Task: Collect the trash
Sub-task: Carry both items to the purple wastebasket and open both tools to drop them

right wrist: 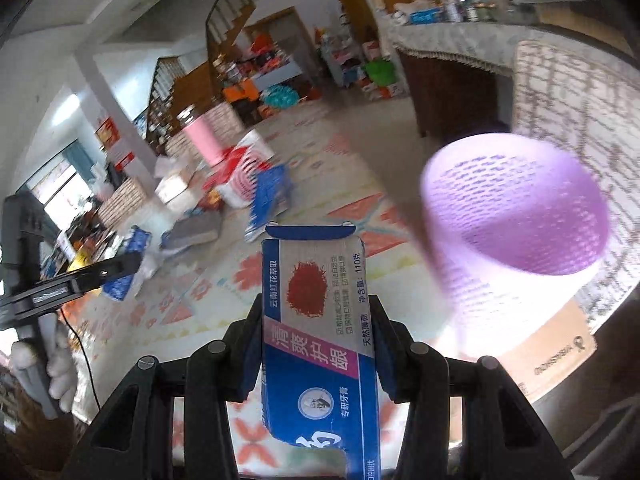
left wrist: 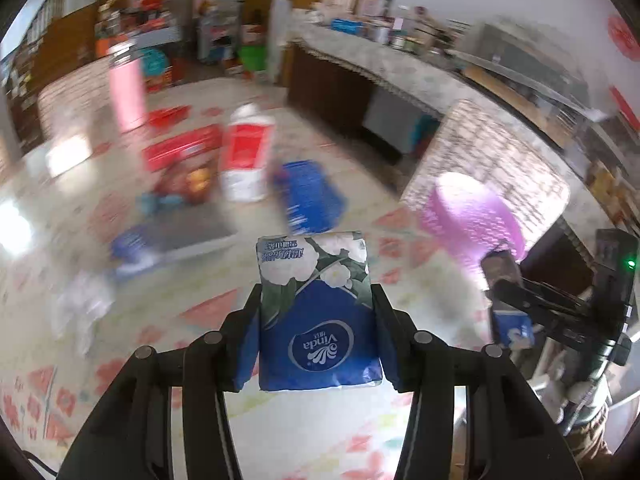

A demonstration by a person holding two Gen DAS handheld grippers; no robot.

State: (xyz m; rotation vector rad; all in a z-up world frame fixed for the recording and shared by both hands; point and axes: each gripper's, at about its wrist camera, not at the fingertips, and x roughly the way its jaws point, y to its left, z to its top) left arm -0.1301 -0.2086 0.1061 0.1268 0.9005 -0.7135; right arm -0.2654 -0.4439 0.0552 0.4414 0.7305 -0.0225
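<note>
My left gripper [left wrist: 318,312] was clamped on a blue Vinda tissue packet [left wrist: 316,316], gripped by its two side faces and carried above the patterned table surface [left wrist: 192,320]. In the left wrist view the remaining litter lay ahead and to the left on that surface: a red and white carton [left wrist: 246,152], a red packet [left wrist: 182,152] and a blue wrapper [left wrist: 308,196], all blurred. Further right stood the purple mesh basket [left wrist: 472,216].

My right gripper [right wrist: 318,332] was closed on a blue toothpaste box [right wrist: 316,320], held lengthwise with its end flap pointing forward. The basket [right wrist: 516,216] sat near, ahead and to the right, mouth open toward the camera.

I judged the step to be transport: both items lifted, neither yet deposited. The next move called for bringing each load over the basket mouth, then opening the fingers.

Both grippers were raised and pitched down toward the table. The blur suggested movement.
</note>
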